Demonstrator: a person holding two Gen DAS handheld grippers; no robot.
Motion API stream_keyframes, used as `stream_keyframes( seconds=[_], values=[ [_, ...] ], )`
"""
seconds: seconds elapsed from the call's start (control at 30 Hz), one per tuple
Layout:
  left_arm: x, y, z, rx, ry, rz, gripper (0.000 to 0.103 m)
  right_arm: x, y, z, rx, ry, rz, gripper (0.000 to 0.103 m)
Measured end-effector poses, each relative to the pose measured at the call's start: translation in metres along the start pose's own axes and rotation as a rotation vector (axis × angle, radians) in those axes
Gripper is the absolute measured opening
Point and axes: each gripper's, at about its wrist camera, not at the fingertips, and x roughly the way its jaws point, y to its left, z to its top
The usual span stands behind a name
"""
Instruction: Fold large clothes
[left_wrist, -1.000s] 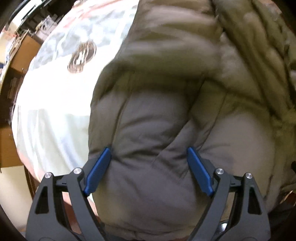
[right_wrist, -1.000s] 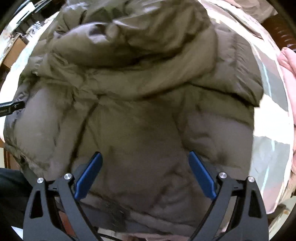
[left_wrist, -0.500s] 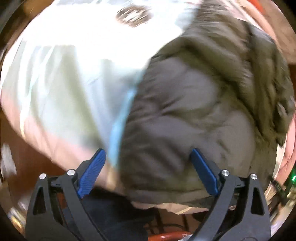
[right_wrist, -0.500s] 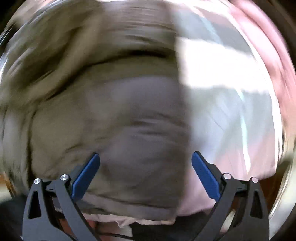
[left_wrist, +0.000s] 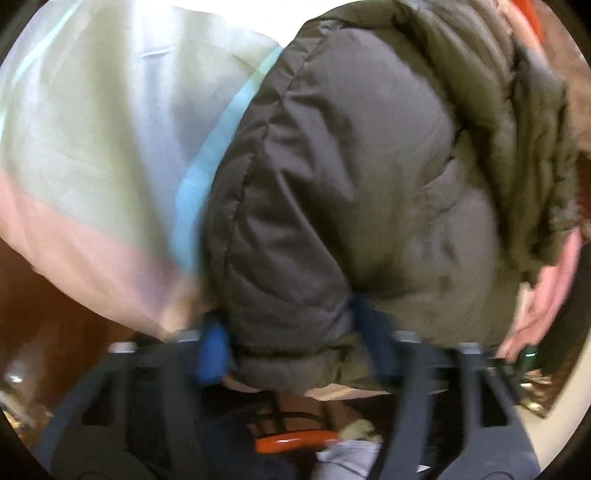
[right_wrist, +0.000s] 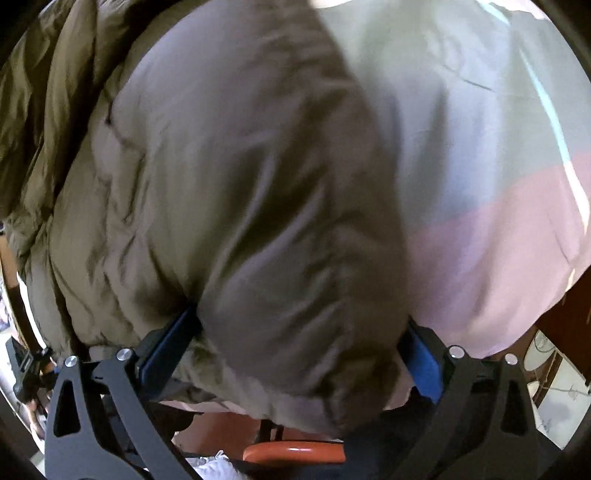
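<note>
Jacket (left_wrist: 354, 177) first: it is big, puffy and olive-grey, and it lies on a bed sheet (left_wrist: 92, 147), with its near edge hanging over the side of the bed closest to me. I see the same jacket (right_wrist: 221, 184) fill most of the right camera.

My left gripper (left_wrist: 288, 343) is closing, and a thick corner of the jacket sits between its blue pads (left_wrist: 212, 350). They look like they squeeze it, but the picture is blurry there. My right gripper (right_wrist: 295, 350) is wide and also closing. A fat bunch of the jacket's edge fills the space between its pads (right_wrist: 424, 365), and both pads touch the cloth.

The sheet (right_wrist: 480, 147) is pale, with soft grey, green and pink blocks and a light blue stripe (left_wrist: 207, 166). Under the bed's edge I see something orange and curved (right_wrist: 295, 452). A hand (left_wrist: 543, 295) shows at the right edge of the left camera. Dark brown wood (left_wrist: 55, 314) shows beside the bed.

I cannot read any words or labels.
</note>
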Motion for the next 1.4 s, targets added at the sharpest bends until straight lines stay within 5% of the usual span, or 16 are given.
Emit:
stream_keyframes(
  seconds=[0.07,0.13,0.17,0.47,0.6,0.87,1.17,1.3,1.4],
  values=[
    [-0.005,-0.006,-0.010,0.009,-0.010,-0.052,0.017,-0.006,0.002,-0.002,-0.009,-0.035,0.027,0.052],
    [-0.015,-0.002,-0.011,0.008,-0.022,-0.101,0.014,-0.014,0.006,-0.006,0.002,-0.046,0.144,0.018],
    [-0.021,0.000,-0.010,0.004,-0.027,-0.134,0.013,-0.022,0.009,-0.005,-0.007,-0.067,0.200,0.014],
    [-0.102,-0.005,0.015,0.025,-0.179,-0.685,0.012,-0.113,0.016,0.030,-0.056,-0.348,0.762,0.010],
    [-0.126,-0.027,0.046,-0.034,-0.189,-0.882,0.012,-0.134,0.016,0.070,0.039,-0.388,0.891,0.010],
    [-0.147,-0.100,0.121,-0.133,-0.412,-0.914,0.012,-0.183,0.031,0.151,0.144,-0.571,0.957,0.010],
    [-0.069,-0.119,0.209,-0.306,-0.394,-0.805,0.012,-0.109,0.043,0.265,0.303,-0.492,0.969,0.011],
    [-0.037,-0.121,0.233,-0.331,-0.371,-0.745,0.015,-0.088,0.041,0.284,0.341,-0.436,0.974,0.015],
    [-0.030,-0.117,0.239,-0.418,-0.372,-0.806,0.027,-0.091,0.032,0.286,0.368,-0.421,1.035,0.025]
  ],
)
